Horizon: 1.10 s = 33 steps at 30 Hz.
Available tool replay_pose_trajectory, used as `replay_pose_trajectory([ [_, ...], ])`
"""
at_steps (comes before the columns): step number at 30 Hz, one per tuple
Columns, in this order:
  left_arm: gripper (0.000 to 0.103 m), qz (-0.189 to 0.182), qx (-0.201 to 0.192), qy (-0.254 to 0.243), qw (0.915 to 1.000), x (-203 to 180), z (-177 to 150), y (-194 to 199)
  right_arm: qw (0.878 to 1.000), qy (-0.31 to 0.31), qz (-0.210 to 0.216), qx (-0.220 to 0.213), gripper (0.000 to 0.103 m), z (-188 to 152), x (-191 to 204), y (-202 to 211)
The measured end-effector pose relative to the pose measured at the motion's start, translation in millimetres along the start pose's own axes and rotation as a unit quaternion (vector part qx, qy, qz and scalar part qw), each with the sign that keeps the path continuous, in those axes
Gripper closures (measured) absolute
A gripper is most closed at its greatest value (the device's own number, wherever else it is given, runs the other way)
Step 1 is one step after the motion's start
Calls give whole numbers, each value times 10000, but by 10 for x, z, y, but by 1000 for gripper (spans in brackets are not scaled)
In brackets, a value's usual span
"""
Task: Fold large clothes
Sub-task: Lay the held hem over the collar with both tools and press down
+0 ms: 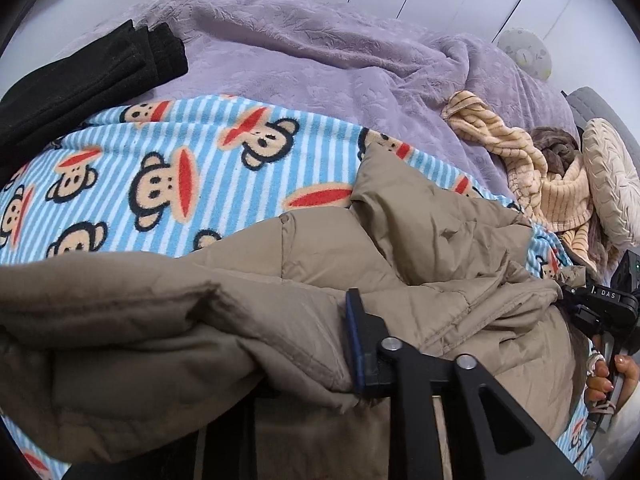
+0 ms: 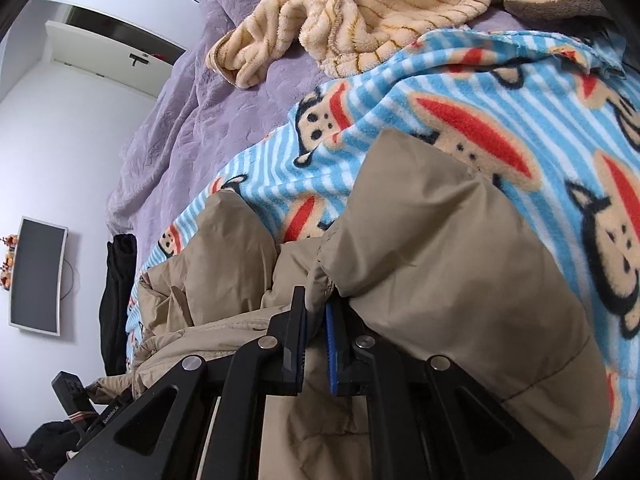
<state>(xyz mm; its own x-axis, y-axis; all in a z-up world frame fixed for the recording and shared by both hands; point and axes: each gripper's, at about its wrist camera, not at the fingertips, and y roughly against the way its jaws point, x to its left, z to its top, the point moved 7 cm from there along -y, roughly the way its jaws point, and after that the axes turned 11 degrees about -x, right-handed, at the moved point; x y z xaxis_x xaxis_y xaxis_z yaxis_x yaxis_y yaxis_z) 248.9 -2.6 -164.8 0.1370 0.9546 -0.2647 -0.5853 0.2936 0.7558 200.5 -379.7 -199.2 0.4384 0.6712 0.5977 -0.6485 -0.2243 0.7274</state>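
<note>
Both tongs pinch the tan padded coat (image 1: 400, 264) along its near edge, likely to lift and fold it: right tongs (image 2: 318, 316) clamp fabric; left tongs (image 1: 320, 344) seemingly grip too, one finger hidden.

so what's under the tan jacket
The tan jacket lies on a blue striped monkey blanket, which shows around its far edges and rests on a purple bedspread. Whatever sits directly beneath the jacket's middle is covered.
</note>
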Motion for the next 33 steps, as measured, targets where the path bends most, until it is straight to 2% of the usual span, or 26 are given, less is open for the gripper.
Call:
replay_pose_trajectory([
  [1,37,72,-86,-34,9999,4,17,63,10000,41,15,-13,93,13,32,38],
  [2,25,165,-215,-84,9996,16,44,135,10000,75,27,-25,93,30,57,78],
  [4,25,184,-354,-159,9991,13,98,240,9999,115,77,-43,88,51,94,159],
  [6,25,258,-414,-186,9986,20,139,294,9998,145,130,-81,65,58,125,237],
  [7,25,282,-441,-205,9984,25,153,315,9997,163,153,-112,38,57,141,278],
  [8,25,291,-491,-247,9981,13,167,332,9995,196,197,-164,25,54,165,319],
  [10,26,221,-566,-335,9976,-42,182,344,9991,297,216,-208,24,24,213,378],
  [12,41,40,-546,-437,9975,-128,157,297,9986,459,228,-153,24,-57,284,420],
  [13,48,102,-494,-524,9974,-164,141,236,9978,615,245,-67,29,-126,342,425],
  [14,48,233,-469,-645,9965,-184,121,146,9963,815,270,-9,59,-187,396,431],
  [15,48,336,-501,-728,9955,-205,107,74,9934,1119,231,81,75,-269,462,417],
  [16,48,475,-514,-783,9945,-195,96,-17,9894,1432,167,187,84,-351,523,374],
  [18,48,657,-416,-609,9951,-103,60,-206,9833,1794,115,297,84,-477,582,268],
  [21,48,593,-306,-221,9975,58,22,-441,9830,1808,-55,309,84,-528,534,39],
  [26,48,594,-313,-248,9974,94,44,-639,9873,1571,-63,210,98,-444,390,-292],
  [30,48,592,-319,-240,9974,146,143,-588,9885,1492,-51,239,99,-397,336,-409],
  [33,48,899,-481,-383,9941,331,235,-498,9893,1433,-69,279,99,-322,313,-327],
])
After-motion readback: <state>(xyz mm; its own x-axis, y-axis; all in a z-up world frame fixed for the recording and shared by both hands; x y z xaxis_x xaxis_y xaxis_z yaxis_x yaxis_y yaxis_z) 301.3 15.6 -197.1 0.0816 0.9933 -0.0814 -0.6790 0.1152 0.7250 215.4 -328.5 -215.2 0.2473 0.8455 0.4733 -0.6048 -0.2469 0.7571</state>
